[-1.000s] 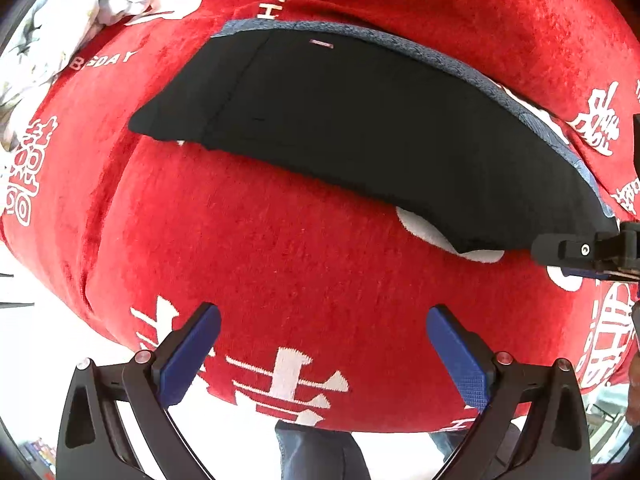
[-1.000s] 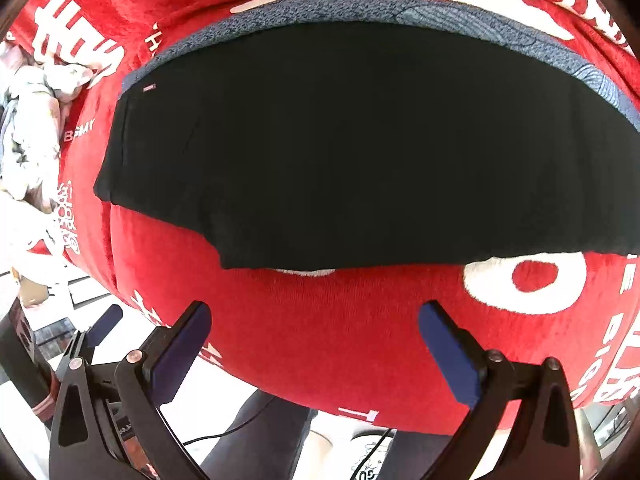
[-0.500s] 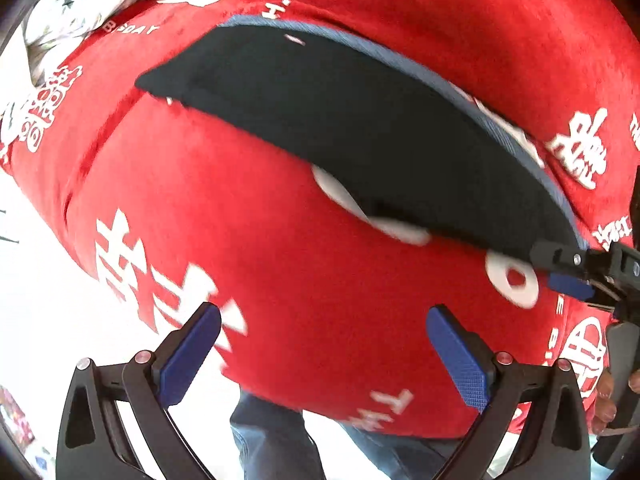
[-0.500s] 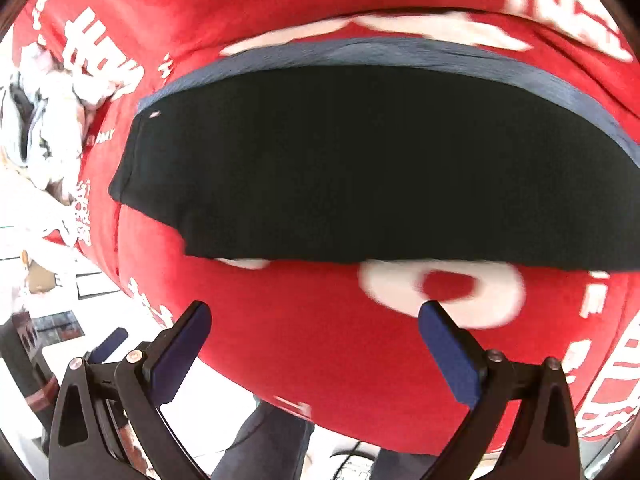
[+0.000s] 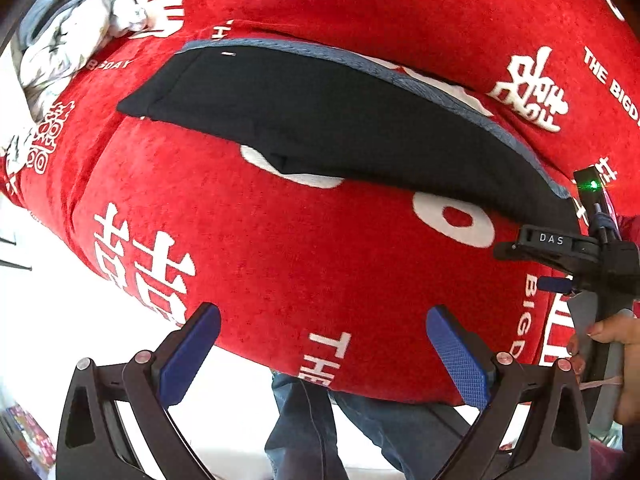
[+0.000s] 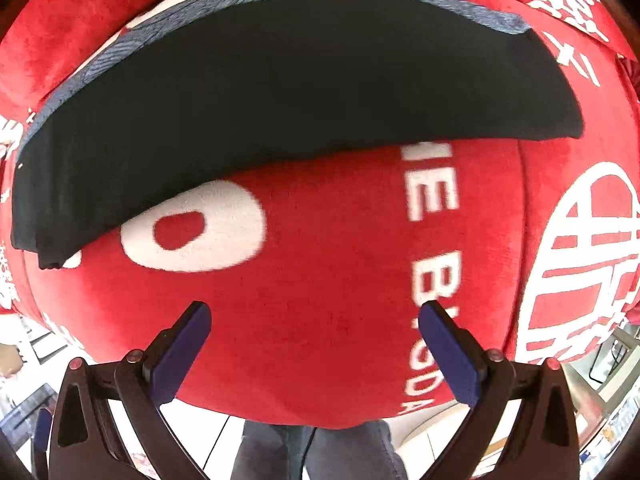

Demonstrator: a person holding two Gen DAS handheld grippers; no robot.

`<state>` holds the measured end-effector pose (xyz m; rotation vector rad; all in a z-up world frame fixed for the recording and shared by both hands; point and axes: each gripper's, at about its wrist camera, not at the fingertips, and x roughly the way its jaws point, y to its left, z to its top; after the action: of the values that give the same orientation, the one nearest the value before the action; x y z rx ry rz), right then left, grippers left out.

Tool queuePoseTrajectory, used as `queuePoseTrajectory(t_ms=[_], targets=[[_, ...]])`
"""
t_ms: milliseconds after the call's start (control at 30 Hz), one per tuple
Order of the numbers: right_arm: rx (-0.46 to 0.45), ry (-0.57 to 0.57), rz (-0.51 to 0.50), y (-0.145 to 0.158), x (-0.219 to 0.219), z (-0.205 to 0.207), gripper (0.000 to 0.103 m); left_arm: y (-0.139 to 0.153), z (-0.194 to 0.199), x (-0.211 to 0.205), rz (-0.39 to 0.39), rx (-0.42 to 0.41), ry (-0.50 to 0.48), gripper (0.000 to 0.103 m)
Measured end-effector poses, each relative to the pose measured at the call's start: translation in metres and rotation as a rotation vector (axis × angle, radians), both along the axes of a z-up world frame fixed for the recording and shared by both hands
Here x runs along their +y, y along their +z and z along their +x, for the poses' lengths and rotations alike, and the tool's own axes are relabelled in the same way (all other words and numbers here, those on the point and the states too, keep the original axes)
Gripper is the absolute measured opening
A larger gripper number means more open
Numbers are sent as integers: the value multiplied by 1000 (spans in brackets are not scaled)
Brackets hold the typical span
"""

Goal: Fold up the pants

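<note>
The black pants (image 5: 320,120) lie folded flat in a long band on the red cloth-covered table (image 5: 300,260), with a grey-blue edge along their far side. They also fill the upper half of the right wrist view (image 6: 288,92). My left gripper (image 5: 324,344) is open and empty, above the table's near edge, short of the pants. My right gripper (image 6: 316,340) is open and empty, over the red cloth near the pants' right end. The right gripper also shows from the side in the left wrist view (image 5: 560,264).
A crumpled white and grey garment (image 5: 68,36) lies at the table's far left corner. The red cloth carries white lettering and hangs over the near edge. The person's jeans-clad legs (image 5: 320,420) stand below that edge. A hand (image 5: 612,344) holds the right gripper.
Both grippers have swung to the right along the table's near edge and stayed open. The pants have not moved.
</note>
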<state>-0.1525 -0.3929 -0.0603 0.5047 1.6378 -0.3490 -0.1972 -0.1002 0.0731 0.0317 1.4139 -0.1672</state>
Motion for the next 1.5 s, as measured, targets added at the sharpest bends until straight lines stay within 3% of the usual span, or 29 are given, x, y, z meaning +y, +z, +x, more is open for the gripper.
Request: queuePoseTrajectory(t_ms=[133, 300, 767, 1033, 1300, 1500], targets=[[-52, 53, 36, 7, 19, 14, 103, -3, 6, 6, 5, 7, 11, 103], [-93, 52, 52, 17, 26, 15, 103, -2, 12, -3, 10, -2, -53, 103], [-204, -240, 68, 37, -33, -85, 103, -23, 29, -26, 65, 26, -353, 103], [-273, -378, 64, 38, -50, -141, 103, -41, 47, -69, 122, 9, -532, 103], [-246, -449, 118, 31, -88, -165, 103, -31, 54, -122, 105, 28, -495, 103], [-286, -416, 106, 56, -130, -133, 103, -2, 53, -142, 87, -2, -473, 103]])
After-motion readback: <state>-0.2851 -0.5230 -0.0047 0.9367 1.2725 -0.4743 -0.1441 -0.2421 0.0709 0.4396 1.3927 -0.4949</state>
